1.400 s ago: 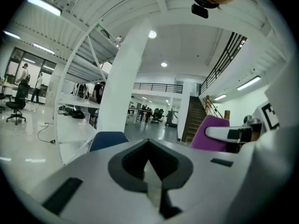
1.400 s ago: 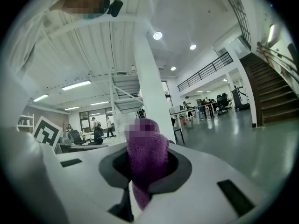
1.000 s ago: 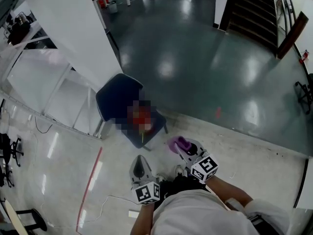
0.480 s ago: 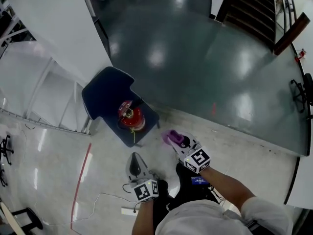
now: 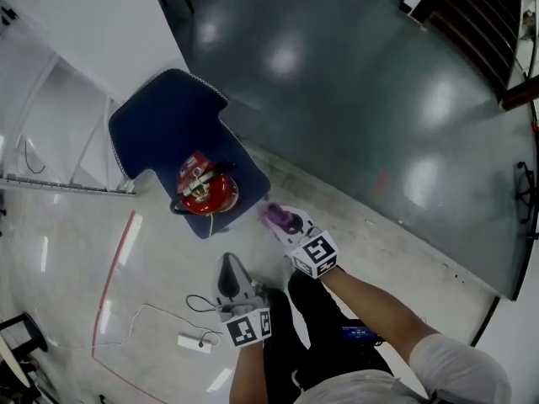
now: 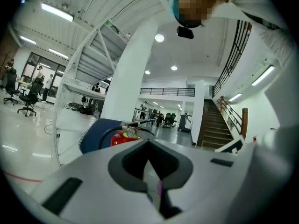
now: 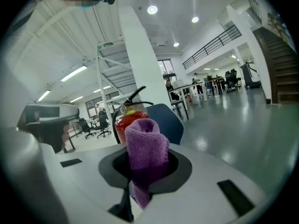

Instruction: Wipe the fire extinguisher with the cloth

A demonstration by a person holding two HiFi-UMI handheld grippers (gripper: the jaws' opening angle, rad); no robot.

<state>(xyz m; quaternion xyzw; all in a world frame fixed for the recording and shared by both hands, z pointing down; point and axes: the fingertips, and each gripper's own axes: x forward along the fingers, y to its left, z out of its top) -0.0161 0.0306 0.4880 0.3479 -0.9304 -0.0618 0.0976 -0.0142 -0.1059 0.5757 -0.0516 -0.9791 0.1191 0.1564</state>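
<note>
the right gripper (image 5: 285, 223) is clamping the purple cloth (image 5: 274, 216) near the fire extinguisher (image 5: 206, 192). the left gripper (image 5: 229, 269) is hovering, jaws pressed together.

The right gripper (image 5: 286, 224) is held forward on an outstretched arm, just beside the fire extinguisher (image 5: 206, 194), with its jaws clamped on a purple cloth (image 5: 274, 216). The left gripper (image 5: 229, 269) is held farther from the fire extinguisher (jaws pressed together, nothing between).
</note>
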